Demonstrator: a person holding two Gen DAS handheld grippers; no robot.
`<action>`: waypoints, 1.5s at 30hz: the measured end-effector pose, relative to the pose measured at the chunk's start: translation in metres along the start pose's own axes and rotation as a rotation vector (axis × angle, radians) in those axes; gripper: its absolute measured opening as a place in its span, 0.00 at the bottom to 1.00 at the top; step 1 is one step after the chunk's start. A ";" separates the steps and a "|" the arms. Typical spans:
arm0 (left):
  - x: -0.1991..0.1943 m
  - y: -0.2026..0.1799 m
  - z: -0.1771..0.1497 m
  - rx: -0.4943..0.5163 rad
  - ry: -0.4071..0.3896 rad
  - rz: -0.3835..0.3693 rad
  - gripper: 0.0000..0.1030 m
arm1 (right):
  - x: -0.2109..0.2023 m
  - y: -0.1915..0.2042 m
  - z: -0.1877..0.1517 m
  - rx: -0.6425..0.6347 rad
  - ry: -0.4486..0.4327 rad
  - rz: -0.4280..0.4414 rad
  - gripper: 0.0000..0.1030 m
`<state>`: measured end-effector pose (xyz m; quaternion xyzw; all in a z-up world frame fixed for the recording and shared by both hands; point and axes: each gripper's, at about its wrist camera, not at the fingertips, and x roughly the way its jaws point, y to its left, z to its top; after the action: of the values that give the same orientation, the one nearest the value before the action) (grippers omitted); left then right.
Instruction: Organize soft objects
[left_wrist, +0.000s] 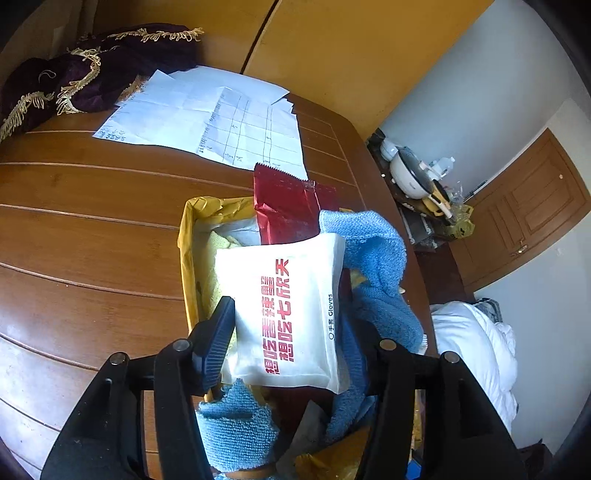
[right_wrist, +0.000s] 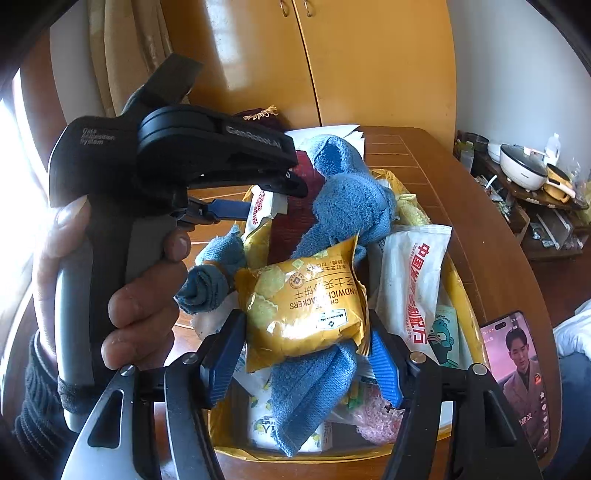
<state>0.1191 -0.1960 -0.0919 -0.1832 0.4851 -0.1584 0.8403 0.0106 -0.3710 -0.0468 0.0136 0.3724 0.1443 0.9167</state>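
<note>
Yellow box (right_wrist: 460, 291) holds 2 white packets (right_wrist: 413, 280), 1 blue towel (right_wrist: 347, 199).

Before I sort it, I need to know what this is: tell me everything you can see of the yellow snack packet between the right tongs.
The yellow snack packet is a puffy, glossy foil-like pouch printed with cracker pictures, "SANDWICH CRACKERS" and Chinese text, all upside down in the right wrist view. It looks sealed and slightly crumpled. The right tongs clamp it from both sides above the yellow-lined box, and it touches the blue towel behind and below it.
</note>
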 end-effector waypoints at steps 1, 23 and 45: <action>-0.002 0.002 0.000 -0.010 -0.003 -0.020 0.59 | -0.002 -0.001 0.001 0.007 -0.003 0.008 0.64; -0.058 0.010 -0.021 -0.048 -0.087 -0.194 0.78 | -0.032 -0.008 0.003 0.082 -0.107 0.075 0.74; -0.120 0.011 -0.098 0.042 -0.322 0.211 0.79 | -0.027 -0.006 0.004 0.121 -0.075 0.071 0.74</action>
<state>-0.0235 -0.1477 -0.0514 -0.1370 0.3574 -0.0482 0.9226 -0.0039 -0.3841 -0.0263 0.0877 0.3453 0.1534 0.9217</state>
